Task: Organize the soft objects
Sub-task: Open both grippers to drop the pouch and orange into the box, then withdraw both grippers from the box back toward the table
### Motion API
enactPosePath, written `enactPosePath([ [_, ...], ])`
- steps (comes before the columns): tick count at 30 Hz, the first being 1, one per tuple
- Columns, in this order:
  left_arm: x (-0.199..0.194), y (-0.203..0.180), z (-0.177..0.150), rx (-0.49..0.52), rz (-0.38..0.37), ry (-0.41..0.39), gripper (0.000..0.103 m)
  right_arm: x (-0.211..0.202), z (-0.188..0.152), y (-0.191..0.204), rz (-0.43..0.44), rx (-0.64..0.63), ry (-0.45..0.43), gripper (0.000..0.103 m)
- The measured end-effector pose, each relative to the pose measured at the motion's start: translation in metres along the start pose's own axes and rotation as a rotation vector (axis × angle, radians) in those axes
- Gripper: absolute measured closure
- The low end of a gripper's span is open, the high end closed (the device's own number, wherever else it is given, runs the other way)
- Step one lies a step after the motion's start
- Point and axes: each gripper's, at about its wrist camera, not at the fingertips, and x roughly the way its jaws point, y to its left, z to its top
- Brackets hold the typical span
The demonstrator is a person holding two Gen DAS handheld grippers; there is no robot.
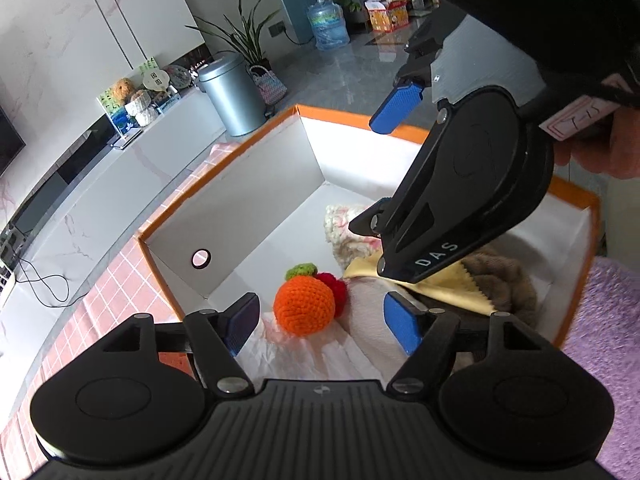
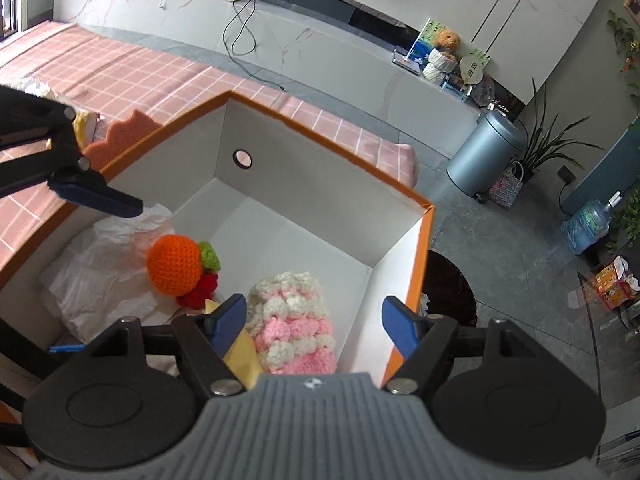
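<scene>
Nearest in the left wrist view, the left gripper (image 1: 320, 324) stands wide open and empty above the white crumpled paper (image 1: 304, 354) in the orange-rimmed box (image 1: 224, 168). Just beyond its pads lies the crocheted orange (image 1: 304, 306), touching a red crocheted piece (image 1: 335, 290). Further in, the right gripper (image 1: 394, 160) hangs over the box, jaws apart, nothing between them; beneath it lie a yellow cloth (image 1: 452, 286), a brown furry item (image 1: 508, 280) and a pink-and-white knit (image 1: 348, 232).

The soft things look already dropped into the box, so the step in hand seems to be letting go and clearing out. Done well, both grippers lift straight up with jaws spread, so no pad snags the paper or the yarn, and they keep apart from each other.

The right wrist view shows what the other hides: the pink-and-white knit (image 2: 296, 328) in full between the right gripper's (image 2: 316, 322) open pads, and a scalloped sponge (image 2: 120, 140) outside the box on the pink checked bench (image 2: 120, 72). Only the left view shows the brown furry item and a purple fleecy cloth (image 1: 608, 340) beside the box.
</scene>
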Motion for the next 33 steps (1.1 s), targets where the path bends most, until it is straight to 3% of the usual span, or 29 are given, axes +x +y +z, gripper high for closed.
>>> enactPosePath([
  [5, -0.019, -0.002, -0.002, -0.025, 0.018, -0.041, 0.019, -0.02, -0.005, -0.003, -0.031, 0.04, -0.04, 0.029],
  [18, -0.074, 0.006, -0.034, -0.274, 0.116, -0.244, 0.02, -0.077, -0.034, 0.01, -0.124, 0.271, -0.233, 0.029],
  [23, -0.09, 0.011, -0.054, -0.368, 0.152, -0.29, 0.02, -0.092, -0.044, 0.025, -0.109, 0.379, -0.303, 0.029],
  [26, -0.098, 0.015, -0.066, -0.42, 0.184, -0.326, 0.02, -0.098, -0.049, 0.039, -0.087, 0.436, -0.337, 0.023],
  [33, -0.11, 0.032, -0.096, -0.568, 0.244, -0.358, 0.02, -0.106, -0.046, 0.084, -0.054, 0.441, -0.399, 0.015],
])
